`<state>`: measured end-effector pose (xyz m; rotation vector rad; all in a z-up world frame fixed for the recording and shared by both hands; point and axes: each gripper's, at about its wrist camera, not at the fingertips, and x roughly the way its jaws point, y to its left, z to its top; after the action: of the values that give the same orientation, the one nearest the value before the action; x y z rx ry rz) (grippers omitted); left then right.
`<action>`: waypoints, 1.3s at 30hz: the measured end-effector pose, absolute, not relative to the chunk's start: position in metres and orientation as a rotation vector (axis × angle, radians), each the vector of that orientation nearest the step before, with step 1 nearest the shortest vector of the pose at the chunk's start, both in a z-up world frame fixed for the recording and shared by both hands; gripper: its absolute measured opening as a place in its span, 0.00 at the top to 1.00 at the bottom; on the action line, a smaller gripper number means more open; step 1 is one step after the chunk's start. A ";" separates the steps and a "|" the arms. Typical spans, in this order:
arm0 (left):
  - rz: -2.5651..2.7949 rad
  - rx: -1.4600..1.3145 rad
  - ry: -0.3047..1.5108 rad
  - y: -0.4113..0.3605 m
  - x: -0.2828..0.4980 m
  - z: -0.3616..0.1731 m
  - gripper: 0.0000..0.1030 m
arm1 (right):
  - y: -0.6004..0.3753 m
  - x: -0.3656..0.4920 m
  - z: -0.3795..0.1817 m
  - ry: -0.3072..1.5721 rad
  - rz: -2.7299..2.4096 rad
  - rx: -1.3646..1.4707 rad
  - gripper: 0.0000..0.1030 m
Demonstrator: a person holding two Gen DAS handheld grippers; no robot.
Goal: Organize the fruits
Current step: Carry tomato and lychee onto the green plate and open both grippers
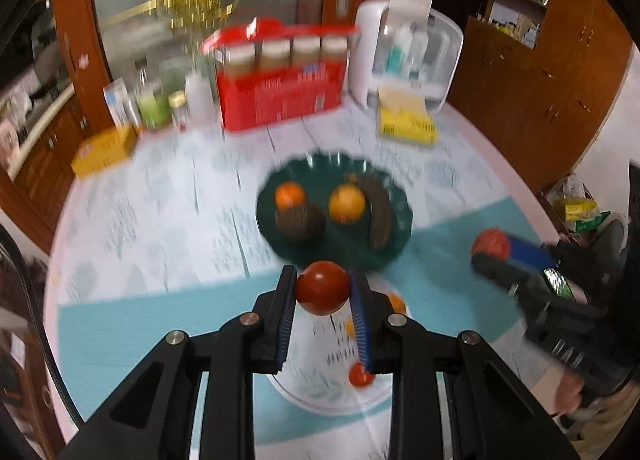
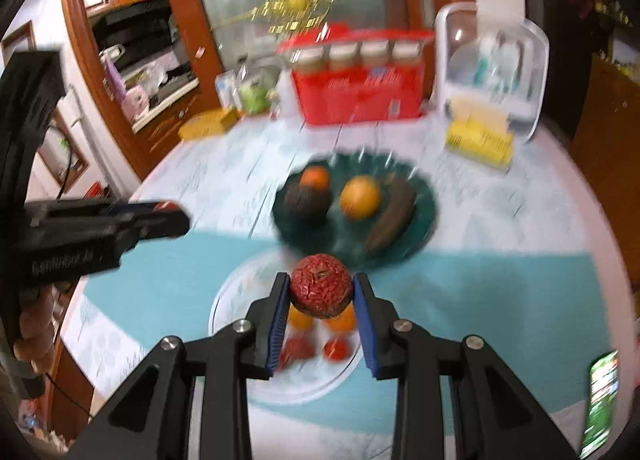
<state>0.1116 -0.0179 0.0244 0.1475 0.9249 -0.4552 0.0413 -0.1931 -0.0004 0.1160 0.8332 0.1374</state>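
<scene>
My left gripper is shut on a smooth dark red round fruit, held above a white plate where a small red fruit and orange pieces lie. My right gripper is shut on a wrinkled red fruit over the same white plate, which holds several small orange and red fruits. Beyond it stands a dark green plate with two orange fruits, a dark round fruit and a blackened banana. The right gripper shows at the right of the left wrist view, the left gripper at the left of the right wrist view.
A red box of jars, bottles, a white dispenser and yellow boxes line the far side of the round table. A phone lies at the near right. Wooden cabinets stand behind.
</scene>
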 end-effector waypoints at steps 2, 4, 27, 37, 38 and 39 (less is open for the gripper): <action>-0.447 0.159 0.884 -0.021 0.122 0.044 0.76 | -0.203 0.058 0.025 0.812 0.134 0.116 0.69; -0.440 0.165 0.866 -0.027 0.132 0.055 0.76 | -0.209 0.079 0.048 0.801 0.134 0.097 0.69; -0.331 0.092 1.065 -0.110 0.322 -0.054 0.76 | -0.229 0.277 -0.050 1.011 0.175 0.037 0.69; -0.304 0.108 1.190 -0.126 0.356 -0.138 0.76 | -0.222 0.302 -0.128 1.078 0.262 0.027 0.68; -0.303 0.112 1.197 -0.127 0.358 -0.143 0.76 | -0.221 0.304 -0.133 1.080 0.266 0.024 0.68; -0.302 0.115 1.203 -0.127 0.359 -0.147 0.76 | -0.221 0.305 -0.137 1.081 0.270 0.020 0.68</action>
<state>0.3595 -0.1271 -0.1469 0.1154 1.2033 -0.3022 0.3047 -0.2211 -0.1368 0.0195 1.0813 0.2698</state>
